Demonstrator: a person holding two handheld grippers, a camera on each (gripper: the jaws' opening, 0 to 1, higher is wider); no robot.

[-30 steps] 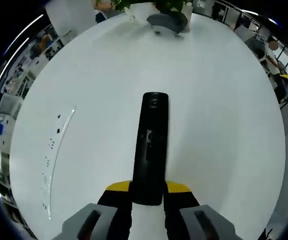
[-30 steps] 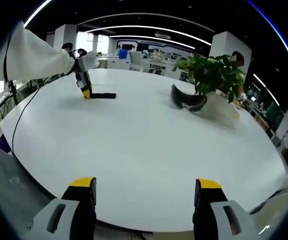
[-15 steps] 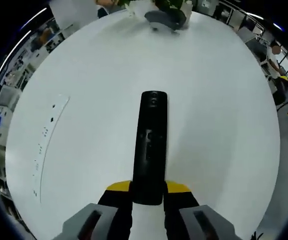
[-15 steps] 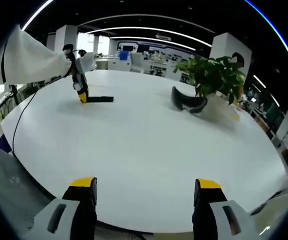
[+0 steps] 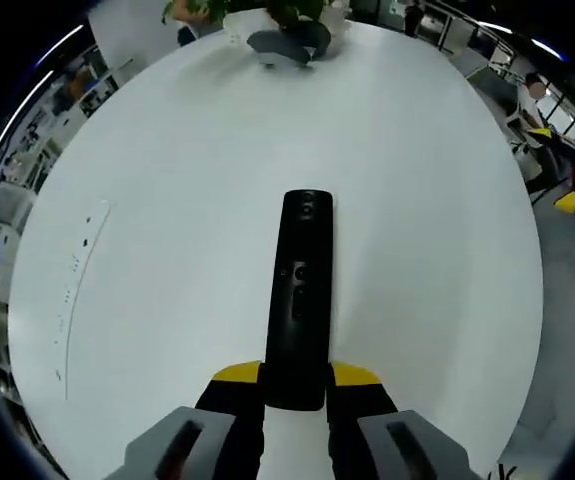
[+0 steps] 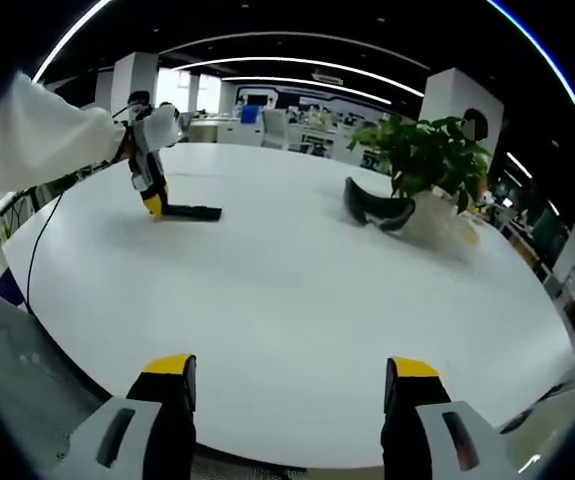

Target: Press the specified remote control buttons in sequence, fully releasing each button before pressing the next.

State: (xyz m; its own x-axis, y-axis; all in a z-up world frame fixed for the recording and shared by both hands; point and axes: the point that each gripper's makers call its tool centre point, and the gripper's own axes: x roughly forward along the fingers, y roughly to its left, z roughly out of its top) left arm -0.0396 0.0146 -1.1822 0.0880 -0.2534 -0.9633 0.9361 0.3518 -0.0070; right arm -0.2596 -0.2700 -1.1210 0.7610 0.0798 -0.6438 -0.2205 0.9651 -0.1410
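— Left gripper view: where's the remote [image 5: 300, 295]?

— On the table [image 5: 167, 200], well short of the plant [image 6: 427, 150]. My left gripper [image 5: 295, 385] pinches its near end; my right gripper [image 6: 289, 385] hangs spread. I'd hold it flat, then press squarely.

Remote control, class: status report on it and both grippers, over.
Left gripper shut on remote control, flat on white table. Right gripper open, empty, hanging at table edge. Headset and plant far off; nothing in the way.
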